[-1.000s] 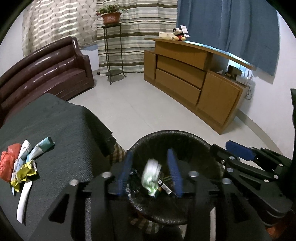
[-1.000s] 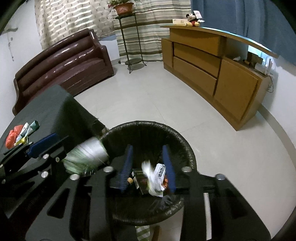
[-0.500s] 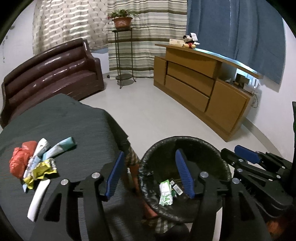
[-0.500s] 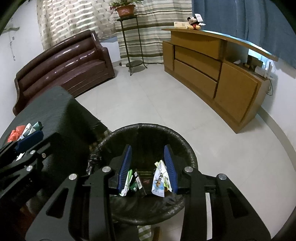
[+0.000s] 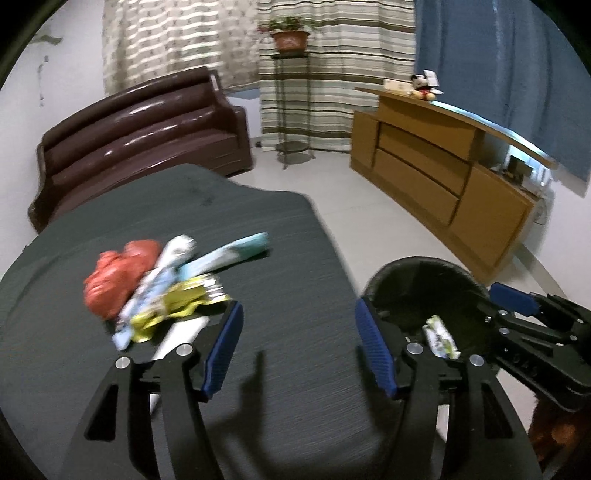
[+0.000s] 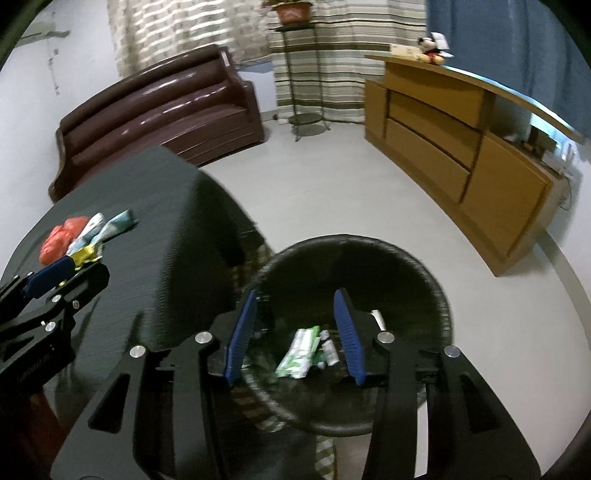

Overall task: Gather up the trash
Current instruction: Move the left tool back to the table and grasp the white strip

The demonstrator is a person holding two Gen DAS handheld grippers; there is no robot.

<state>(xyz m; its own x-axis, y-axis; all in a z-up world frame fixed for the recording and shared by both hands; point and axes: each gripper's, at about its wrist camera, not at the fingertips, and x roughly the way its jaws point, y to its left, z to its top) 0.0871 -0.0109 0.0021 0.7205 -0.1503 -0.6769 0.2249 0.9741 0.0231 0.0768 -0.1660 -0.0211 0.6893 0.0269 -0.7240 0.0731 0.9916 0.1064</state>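
The left gripper (image 5: 298, 349) hangs over the dark table (image 5: 288, 266), and its blue fingers (image 5: 223, 347) are spread wide with nothing between them. On the table, at about 10 o'clock from that gripper, lies a small pile of trash. In the pile there is a red crumpled bag (image 5: 118, 273), a white and blue wrapper (image 5: 155, 288), a light blue wrapper (image 5: 232, 253) and a yellow wrapper (image 5: 177, 306), all touching or lying over each other. A white strip (image 5: 181, 332) pokes out from under the pile, just beside the left finger. The picture is blurry, so the print on the wrappers cannot be read. The black bin (image 6: 354, 280) stands on the floor right next to the table edge, at about 3 o'clock from the left gripper. The right gripper (image 6: 297, 334) is above the bin, and its blue fingers (image 6: 347, 332) are spread apart and hold nothing. Down in the bin lie a green and white wrapper (image 6: 301, 349) and a few smaller bits of trash next to it. Far across the pale floor (image 6: 332, 206) there is a brown sofa (image 6: 162, 107) at 11 o'clock, a plant on a stand (image 6: 293, 11) at 12 o'clock, and a long wooden cabinet (image 6: 461, 147) at 2 o'clock with a toy mouse (image 6: 430, 46) on top.
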